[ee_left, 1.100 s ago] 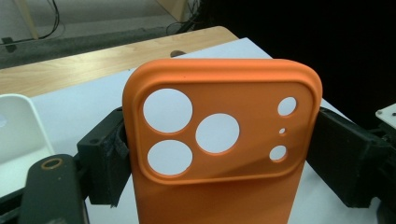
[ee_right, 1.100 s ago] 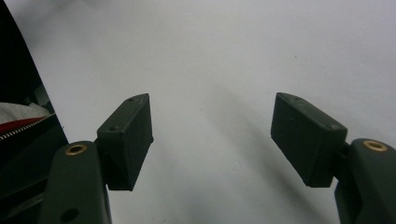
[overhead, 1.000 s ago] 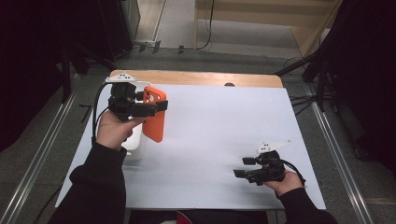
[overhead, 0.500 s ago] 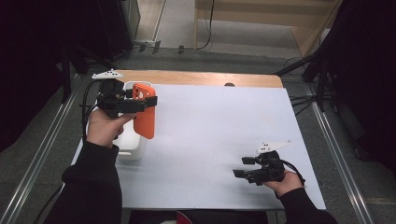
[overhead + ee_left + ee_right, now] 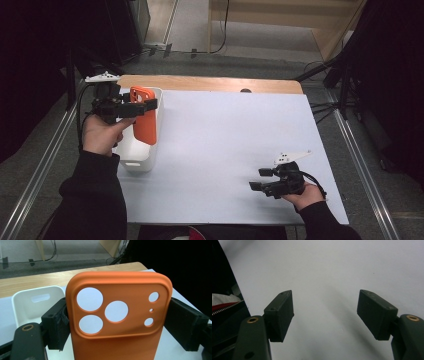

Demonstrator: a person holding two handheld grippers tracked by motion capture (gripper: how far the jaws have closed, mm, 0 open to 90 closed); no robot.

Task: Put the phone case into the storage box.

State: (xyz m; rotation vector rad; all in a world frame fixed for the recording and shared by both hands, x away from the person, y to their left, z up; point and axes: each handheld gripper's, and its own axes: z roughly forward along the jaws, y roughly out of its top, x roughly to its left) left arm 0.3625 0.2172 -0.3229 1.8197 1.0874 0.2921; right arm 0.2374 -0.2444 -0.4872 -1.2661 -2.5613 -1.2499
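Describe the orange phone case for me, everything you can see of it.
The phone case is orange, matte and looks like soft rubber or silicone, with rounded corners. A raised camera panel has three large round holes and three small ones. It is empty; the white surface shows through the holes. The left gripper is shut on it, black pads pressing its two long edges near the camera end. In the high view it hangs upright, camera end up, over the white bin at the table's left side. Whether it touches the bin is unclear.

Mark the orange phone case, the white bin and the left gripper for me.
orange phone case [image 5: 117, 322], left gripper view: its back panel, among the camera cut-outs.
white bin [image 5: 136, 161], high view: its near end wall.
left gripper [image 5: 141, 106], high view: midway between its fingertips, clamped across the case.
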